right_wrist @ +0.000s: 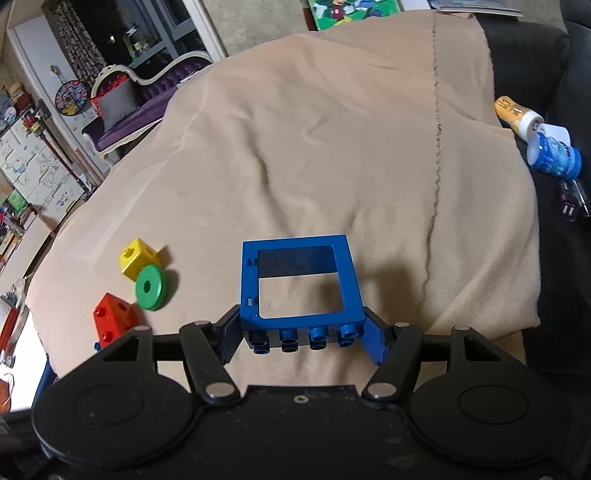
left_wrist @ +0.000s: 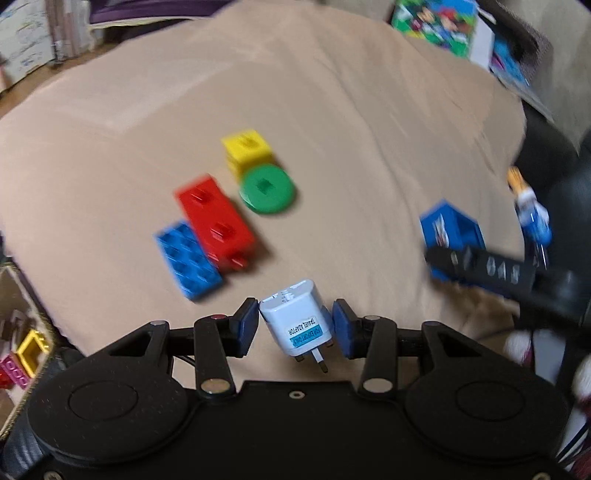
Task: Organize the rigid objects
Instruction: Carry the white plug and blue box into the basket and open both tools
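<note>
My left gripper (left_wrist: 294,325) is shut on a white travel adaptor (left_wrist: 293,319) with a blue label, held above the tan blanket. Ahead of it lie a blue flat brick (left_wrist: 188,258), a red long brick (left_wrist: 216,227), a yellow cube (left_wrist: 246,149) and a green disc (left_wrist: 267,189). My right gripper (right_wrist: 303,338) is shut on a blue window-frame brick (right_wrist: 299,284), studs toward the camera. That brick (left_wrist: 448,230) and the right gripper also show at the right of the left wrist view. The yellow cube (right_wrist: 137,260), green disc (right_wrist: 150,287) and red brick (right_wrist: 110,321) lie to its left.
The tan blanket (right_wrist: 332,147) covers a dark sofa (right_wrist: 524,66). An orange bottle (right_wrist: 515,112), a blue-and-white bottle (right_wrist: 554,157) and a dark USB plug (right_wrist: 572,206) lie at the right edge. A box of bricks (left_wrist: 26,354) sits at the lower left. Picture books (left_wrist: 436,20) lie beyond.
</note>
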Available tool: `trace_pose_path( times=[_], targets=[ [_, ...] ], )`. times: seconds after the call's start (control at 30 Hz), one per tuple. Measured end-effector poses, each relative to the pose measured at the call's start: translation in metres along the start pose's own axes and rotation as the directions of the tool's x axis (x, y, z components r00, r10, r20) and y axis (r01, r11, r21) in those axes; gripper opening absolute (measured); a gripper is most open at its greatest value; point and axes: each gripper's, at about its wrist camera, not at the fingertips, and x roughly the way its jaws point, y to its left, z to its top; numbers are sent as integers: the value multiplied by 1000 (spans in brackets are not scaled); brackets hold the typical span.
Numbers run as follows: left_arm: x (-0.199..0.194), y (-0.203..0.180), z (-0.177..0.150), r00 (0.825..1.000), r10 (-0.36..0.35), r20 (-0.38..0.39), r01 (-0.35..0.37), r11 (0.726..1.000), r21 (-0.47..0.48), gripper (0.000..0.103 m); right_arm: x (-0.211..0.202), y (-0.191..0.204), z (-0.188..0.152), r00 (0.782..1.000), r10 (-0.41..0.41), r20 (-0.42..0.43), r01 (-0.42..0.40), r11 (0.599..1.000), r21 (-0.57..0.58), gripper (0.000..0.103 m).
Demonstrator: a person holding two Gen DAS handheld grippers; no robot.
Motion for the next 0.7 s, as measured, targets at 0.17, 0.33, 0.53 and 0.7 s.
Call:
trace_pose_path(
  times=[0.17, 0.33, 0.53, 0.7],
  targets=[
    [-19, 40, 13, 998, 50, 36, -46, 994, -97, 44, 1, 23, -2, 1000, 26, -14, -27, 998, -49, 65],
    [-36, 96, 16, 993, 109, 47, -96, 971, -220, 44, 6, 57, -7, 997, 63, -50, -69, 991, -116, 65],
    [-55, 171, 2, 979, 199, 46, -171, 920, -353, 44, 14, 116, -20, 985, 133, -113, -153, 967, -203, 65],
    [-70, 232, -15, 965, 260, 31, -218, 864, -454, 44, 17, 175, -37, 969, 179, -168, -222, 929, -295, 65]
  ],
)
